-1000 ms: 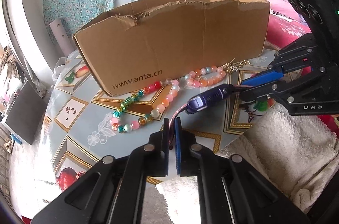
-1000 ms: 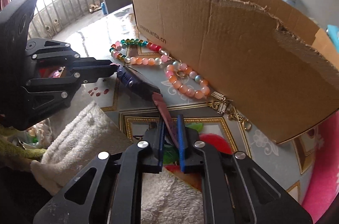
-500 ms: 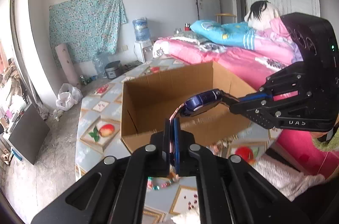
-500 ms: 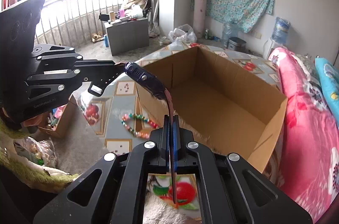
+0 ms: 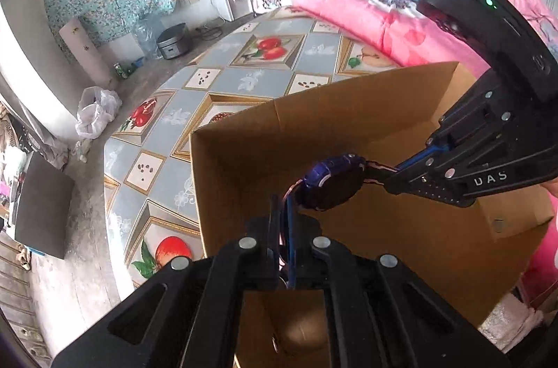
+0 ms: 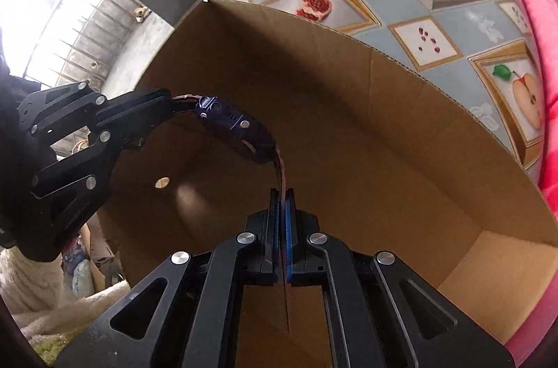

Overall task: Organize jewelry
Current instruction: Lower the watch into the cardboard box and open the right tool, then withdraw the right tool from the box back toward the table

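Observation:
A dark blue wristwatch (image 5: 331, 181) with pink straps hangs between both grippers over the open cardboard box (image 5: 244, 159). My left gripper (image 5: 283, 204) is shut on one strap. My right gripper (image 6: 282, 197) is shut on the other strap; it also shows in the left wrist view (image 5: 394, 176). In the right wrist view the watch (image 6: 237, 132) is held above the box's inside (image 6: 348, 131), and the left gripper (image 6: 167, 105) comes in from the left. The bead bracelets are out of view.
The box stands on a fruit-patterned mat (image 5: 157, 138). A pink bed (image 5: 366, 12) lies behind it. A white fluffy cloth (image 6: 45, 315) is at the near left. The box bottom (image 6: 209, 211) appears bare, with a small hole in its wall (image 6: 162, 182).
Both grippers lifted the watch from the mat beside the bracelets, carried it up over the box wall and now hold it lower, inside the box opening.

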